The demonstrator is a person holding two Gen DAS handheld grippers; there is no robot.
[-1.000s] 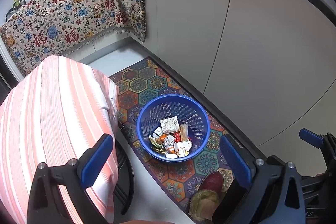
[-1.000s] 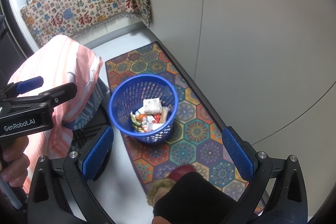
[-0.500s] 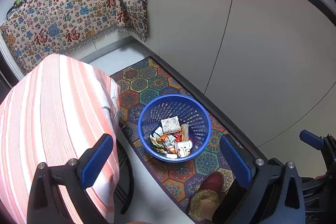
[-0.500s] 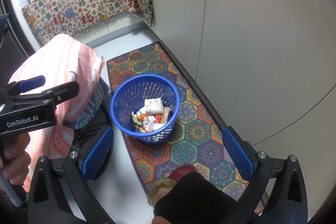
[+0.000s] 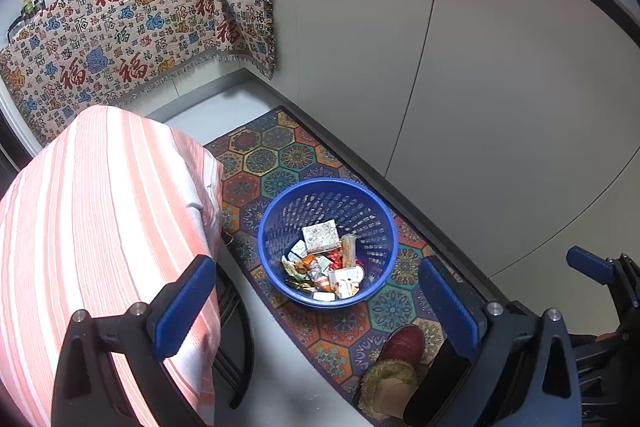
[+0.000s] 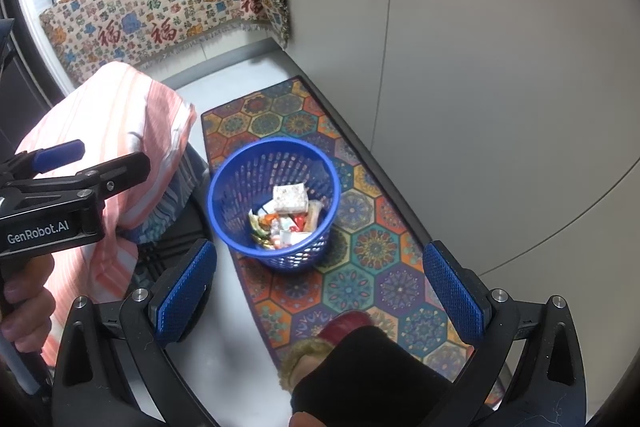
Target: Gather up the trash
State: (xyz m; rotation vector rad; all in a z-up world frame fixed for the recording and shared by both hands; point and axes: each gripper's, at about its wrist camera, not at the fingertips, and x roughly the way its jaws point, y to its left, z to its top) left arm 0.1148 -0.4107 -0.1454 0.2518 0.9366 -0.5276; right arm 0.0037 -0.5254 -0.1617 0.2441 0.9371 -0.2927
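**Trash basket loaded, both grippers empty above it**

Cabinet fronts, plain grey panels [image 5: 500, 99], fill the right of both views. A patterned cloth with red characters [image 5: 132, 39] hangs over the far surface, probably to protect it, with pans on top. Nearer on the left, a pink-and-white striped fabric [image 5: 92, 227] is draped over what I take to be a chair. A long rug of colourful hexagons [image 6: 360, 251] runs along the cabinet base.

On that rug stands the round blue perforated plastic basket [image 5: 328, 241], upright and near the cabinets. I judge it was set there so anything released from above falls straight in. At its bottom lies the collected trash, a heap of wrappers and small packets [image 5: 324, 271] with a pale patterned box [image 5: 319, 235] on top. No loose litter shows on the rug or floor around it.

My left gripper [image 5: 316, 301] hangs high over the basket, blue pads spread wide with nothing between them. My right gripper [image 6: 316, 291] is just as wide and empty, looking down from a little farther back. A red slipper with a furry cuff [image 5: 394, 359] stands on the rug just in front of the basket.

I judge the collecting is close to done.
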